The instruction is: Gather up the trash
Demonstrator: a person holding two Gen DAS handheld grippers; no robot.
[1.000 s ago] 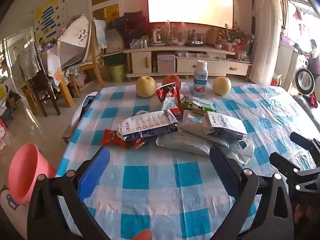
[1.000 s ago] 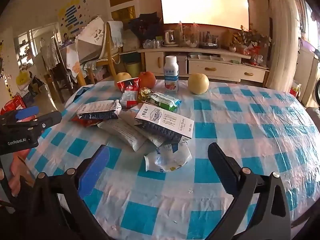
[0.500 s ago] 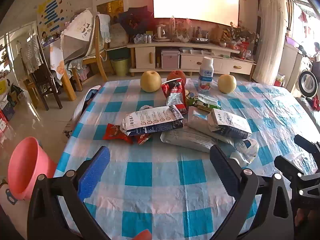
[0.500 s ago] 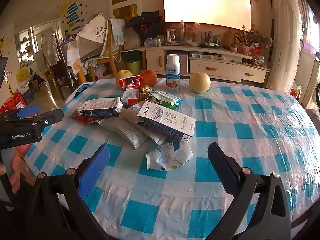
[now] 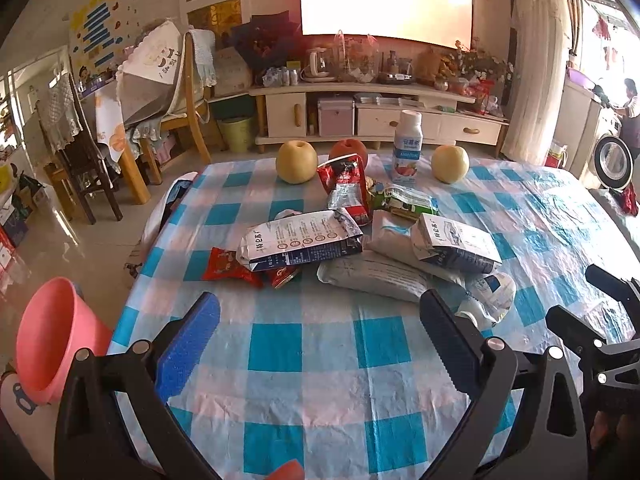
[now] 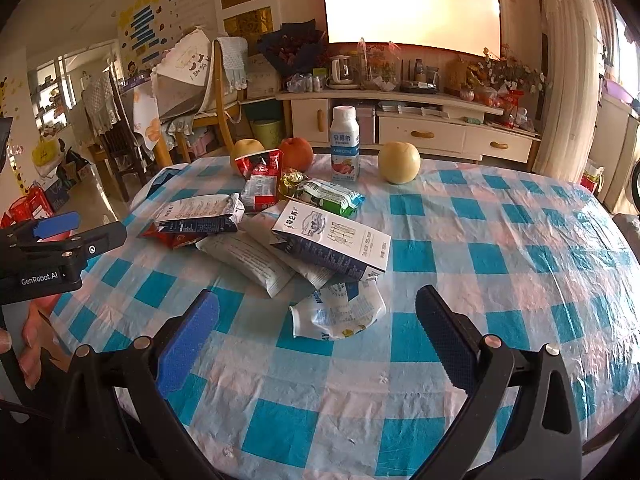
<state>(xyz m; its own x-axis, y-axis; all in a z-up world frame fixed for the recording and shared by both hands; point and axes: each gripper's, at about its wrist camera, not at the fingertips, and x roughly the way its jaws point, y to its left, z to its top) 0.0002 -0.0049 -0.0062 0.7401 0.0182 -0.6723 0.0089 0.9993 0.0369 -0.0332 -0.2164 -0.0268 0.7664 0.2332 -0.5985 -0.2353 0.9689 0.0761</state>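
Right wrist view: the right gripper [image 6: 316, 334] hovers spread wide and empty just above the checked surface [image 6: 500, 264], its fingers flanking a crumpled white-and-blue pouch [image 6: 338, 314]. Beyond the pouch lies a heap of flattened milk cartons [image 6: 330, 242], red wrappers [image 6: 258, 180] and a green packet [image 6: 330, 196]. The left gripper [image 5: 318, 340], equally spread, holds nothing; a pink bin [image 5: 50, 336] sits left of the heap.

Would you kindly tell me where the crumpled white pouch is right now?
In the right wrist view the crumpled white pouch lies on the blue-checked tablecloth, at the near edge of the trash pile, just below the flattened white-and-navy carton.
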